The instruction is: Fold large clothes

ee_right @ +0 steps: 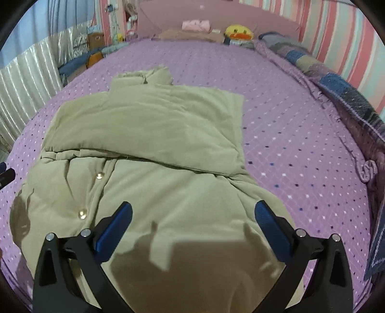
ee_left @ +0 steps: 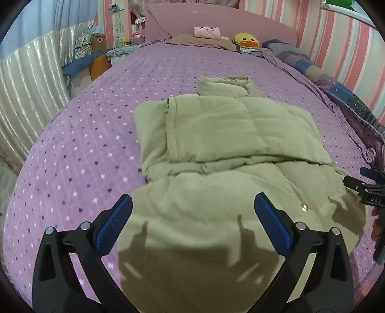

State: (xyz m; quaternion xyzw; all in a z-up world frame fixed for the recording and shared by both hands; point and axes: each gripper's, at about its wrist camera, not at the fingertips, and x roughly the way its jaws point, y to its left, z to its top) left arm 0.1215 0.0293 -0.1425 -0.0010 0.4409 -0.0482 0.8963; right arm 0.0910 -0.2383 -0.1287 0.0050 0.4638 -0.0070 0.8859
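An olive-green padded coat [ee_left: 216, 149] lies flat on the purple dotted bedspread [ee_left: 79, 149], collar far from me, both sleeves folded across the chest. It also shows in the right wrist view [ee_right: 144, 149], with its snap buttons [ee_right: 83, 213] down the front. My left gripper [ee_left: 192, 204] is open and empty, hovering above the coat's near hem on its left side. My right gripper [ee_right: 192, 211] is open and empty above the hem's right side. The right gripper also shows at the edge of the left wrist view [ee_left: 365, 187].
A pink headboard [ee_left: 216, 21], a pink folded cloth [ee_left: 207, 32] and a yellow duck plush [ee_left: 246, 41] are at the bed's far end. A patchwork quilt [ee_left: 349, 96] runs along the striped wall on the right. Boxes [ee_left: 96, 48] and a curtain stand on the left.
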